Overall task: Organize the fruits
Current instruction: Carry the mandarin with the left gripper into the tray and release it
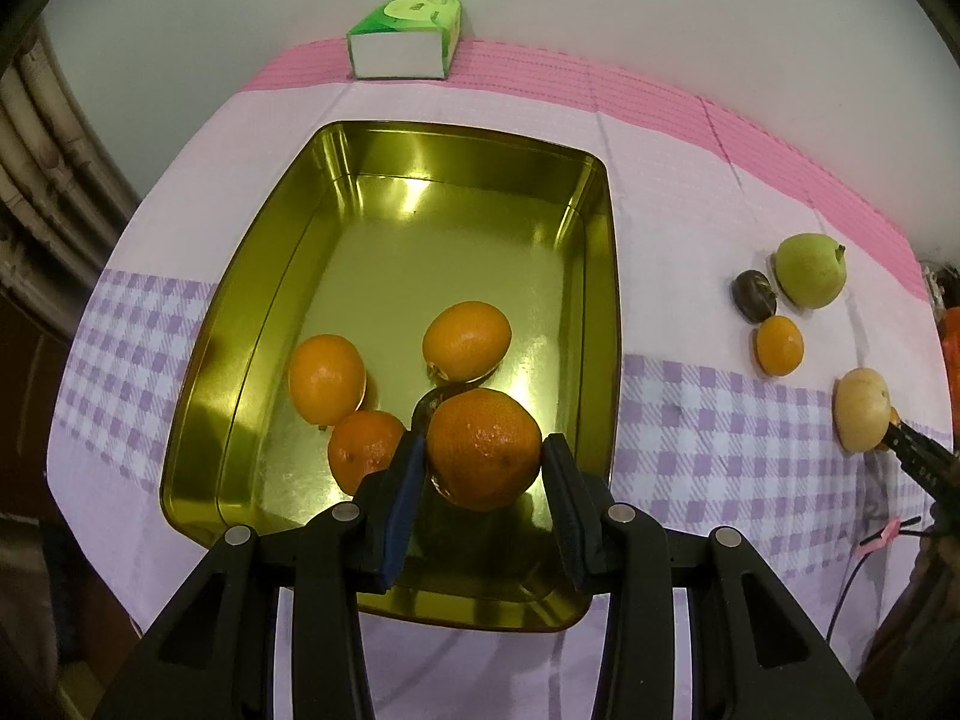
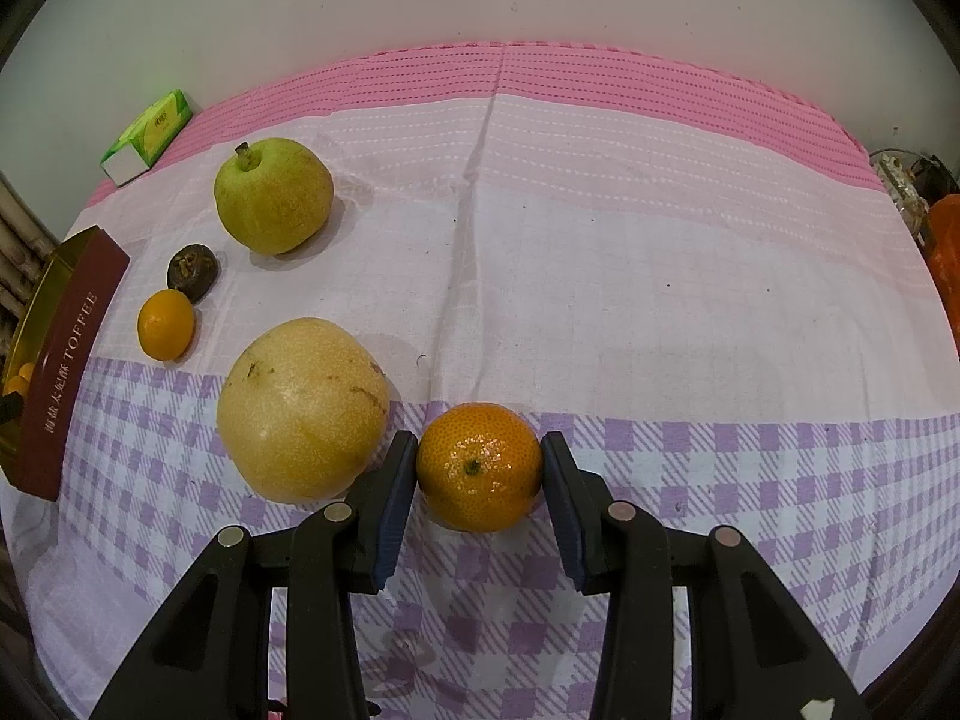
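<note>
A mandarin (image 1: pixel 483 450) is clamped between the pads of the left gripper (image 1: pixel 485 457), held above the near end of a gold tin (image 1: pixel 384 144). Three more oranges (image 1: pixel 467 341) lie on the tin's floor at about ten to twelve o'clock from it, with something dark half hidden behind it, perhaps another fruit. The right gripper (image 2: pixel 480 468) is clamped on a second mandarin (image 2: pixel 479 467) on the checked cloth (image 2: pixel 660 300). At its nine o'clock sits a yellow pear (image 2: pixel 300 411); a green pear (image 2: pixel 273 195), a dark fruit (image 2: pixel 192 267) and a small orange (image 2: pixel 166 324) lie toward ten and eleven.
</note>
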The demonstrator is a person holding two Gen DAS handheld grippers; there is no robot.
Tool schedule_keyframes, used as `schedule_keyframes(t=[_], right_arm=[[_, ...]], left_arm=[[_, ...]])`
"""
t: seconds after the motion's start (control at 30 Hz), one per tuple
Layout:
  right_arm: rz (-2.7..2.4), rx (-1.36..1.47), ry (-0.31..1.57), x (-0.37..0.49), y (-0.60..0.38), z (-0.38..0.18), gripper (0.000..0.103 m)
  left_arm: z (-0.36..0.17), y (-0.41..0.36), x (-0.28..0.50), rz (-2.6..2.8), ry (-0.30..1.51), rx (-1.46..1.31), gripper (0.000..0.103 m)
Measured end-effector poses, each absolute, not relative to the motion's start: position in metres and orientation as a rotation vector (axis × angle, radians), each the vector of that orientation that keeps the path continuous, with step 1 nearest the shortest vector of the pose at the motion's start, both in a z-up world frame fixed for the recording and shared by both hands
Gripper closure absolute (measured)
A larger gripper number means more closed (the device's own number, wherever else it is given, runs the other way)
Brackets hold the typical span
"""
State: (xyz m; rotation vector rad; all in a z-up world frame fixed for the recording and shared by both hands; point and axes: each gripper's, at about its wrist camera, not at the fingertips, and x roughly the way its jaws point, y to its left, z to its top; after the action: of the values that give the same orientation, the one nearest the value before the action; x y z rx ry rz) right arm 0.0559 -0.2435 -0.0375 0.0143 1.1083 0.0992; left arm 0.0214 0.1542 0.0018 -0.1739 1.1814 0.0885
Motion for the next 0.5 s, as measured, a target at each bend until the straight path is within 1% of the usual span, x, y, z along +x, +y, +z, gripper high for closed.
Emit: schedule_keyframes(t=[0.5], right_arm=[[0.093,0.005,1.106,0.0546,-0.2420,-0.0359,0.064]], left_arm=[[-0.0049,0.1480,0.0118,0.066,1.196,-0.171,0.062]])
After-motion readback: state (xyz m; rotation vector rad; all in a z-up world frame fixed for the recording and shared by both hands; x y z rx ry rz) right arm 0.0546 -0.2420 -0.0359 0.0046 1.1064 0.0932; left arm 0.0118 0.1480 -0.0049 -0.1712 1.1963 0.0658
